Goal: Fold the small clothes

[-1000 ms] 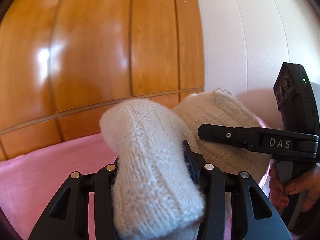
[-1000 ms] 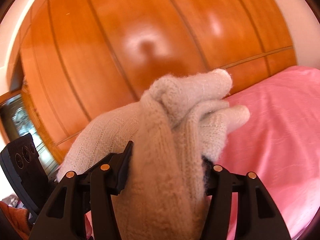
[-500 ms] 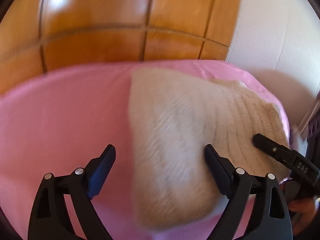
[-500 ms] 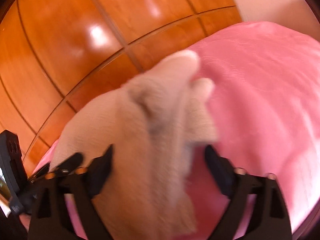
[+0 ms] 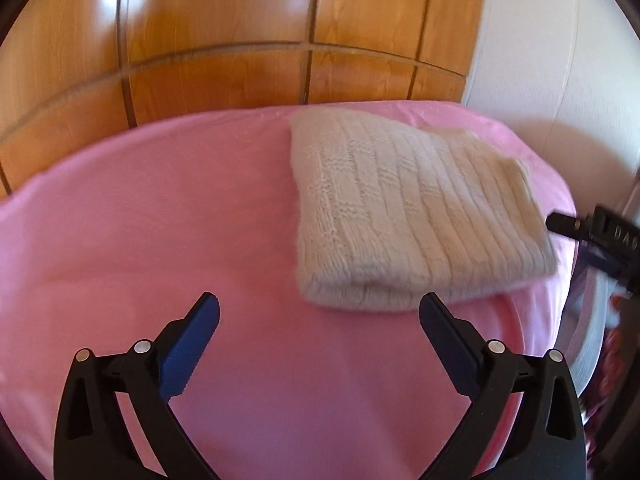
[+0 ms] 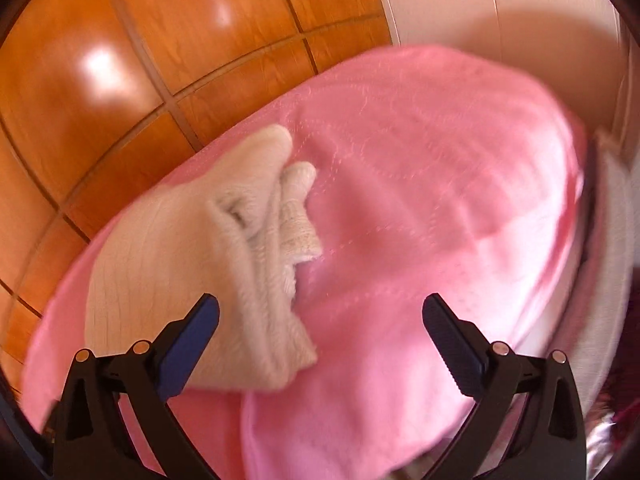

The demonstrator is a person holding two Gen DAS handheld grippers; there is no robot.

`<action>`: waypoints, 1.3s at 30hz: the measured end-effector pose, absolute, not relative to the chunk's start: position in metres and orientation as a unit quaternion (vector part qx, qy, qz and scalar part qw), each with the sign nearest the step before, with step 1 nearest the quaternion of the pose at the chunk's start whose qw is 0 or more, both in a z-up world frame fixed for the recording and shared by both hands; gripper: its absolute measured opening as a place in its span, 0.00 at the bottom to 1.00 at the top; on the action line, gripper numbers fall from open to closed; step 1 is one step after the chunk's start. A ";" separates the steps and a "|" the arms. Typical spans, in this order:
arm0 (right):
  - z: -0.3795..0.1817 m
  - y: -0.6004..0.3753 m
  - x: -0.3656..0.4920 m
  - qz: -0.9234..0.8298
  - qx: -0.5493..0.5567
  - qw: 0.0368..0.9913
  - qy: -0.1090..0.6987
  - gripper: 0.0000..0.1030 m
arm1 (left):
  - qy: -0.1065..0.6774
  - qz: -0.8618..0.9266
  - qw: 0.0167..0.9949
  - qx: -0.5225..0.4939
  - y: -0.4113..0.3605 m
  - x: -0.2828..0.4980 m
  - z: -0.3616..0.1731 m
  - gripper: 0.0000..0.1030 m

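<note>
A folded cream knitted garment lies flat on the pink cloth, toward its far right. My left gripper hovers just in front of the fold's near edge; its jaws are still opening, wide apart, with nothing between them. One finger of the other gripper shows at the right edge of this view. In the right wrist view the same knitted garment lies bunched at the left on the pink cloth. My right gripper is also opening wide; the garment's edge lies by its left finger, untouched.
Glossy wooden panelling rises behind the pink surface, with a white padded wall to the right. The pink surface drops off at its right edge, where white fabric and dark clutter show below.
Both grippers held the knitted garment up against the panelling; both have let go and opened wide. The garment now lies folded on the pink cloth and both views have tipped downward.
</note>
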State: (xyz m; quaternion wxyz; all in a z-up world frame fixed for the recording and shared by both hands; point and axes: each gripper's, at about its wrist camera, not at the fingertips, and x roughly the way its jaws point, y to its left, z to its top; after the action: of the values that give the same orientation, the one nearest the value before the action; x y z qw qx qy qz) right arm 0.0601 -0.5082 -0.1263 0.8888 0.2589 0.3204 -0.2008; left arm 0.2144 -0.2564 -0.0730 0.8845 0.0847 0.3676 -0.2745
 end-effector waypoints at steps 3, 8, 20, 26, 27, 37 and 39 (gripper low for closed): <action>-0.112 -0.481 0.048 -0.203 0.221 0.902 0.309 0.98 | 0.349 -0.282 0.889 0.094 -0.244 0.200 -0.064 0.96; -0.098 -0.434 0.030 -0.193 0.197 0.917 0.287 0.98 | 0.341 -0.266 0.897 0.087 -0.225 0.184 -0.054 0.96; -0.081 -0.392 -0.022 -0.249 0.126 0.927 0.251 0.98 | 0.299 -0.238 0.923 0.040 -0.199 0.158 -0.010 0.96; -0.089 -0.409 -0.034 -0.258 0.169 0.916 0.258 0.98 | 0.276 -0.196 0.939 0.062 -0.202 0.142 -0.003 0.96; -0.091 -0.412 -0.033 -0.258 0.180 0.911 0.266 0.98 | 0.274 -0.189 0.941 0.063 -0.202 0.141 -0.003 0.96; -0.091 -0.402 -0.031 -0.247 0.169 0.914 0.274 0.98 | 0.278 -0.188 0.940 0.066 -0.206 0.142 0.000 0.96; -0.091 -0.402 -0.031 -0.247 0.169 0.915 0.272 0.98 | 0.278 -0.189 0.939 0.065 -0.205 0.141 0.000 0.96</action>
State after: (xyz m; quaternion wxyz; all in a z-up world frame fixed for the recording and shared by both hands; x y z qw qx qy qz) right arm -0.0310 -0.4021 -0.0912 0.9145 0.1689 0.2720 -0.2472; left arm 0.1415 -0.2049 -0.0004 0.9394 0.0654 0.2785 -0.1892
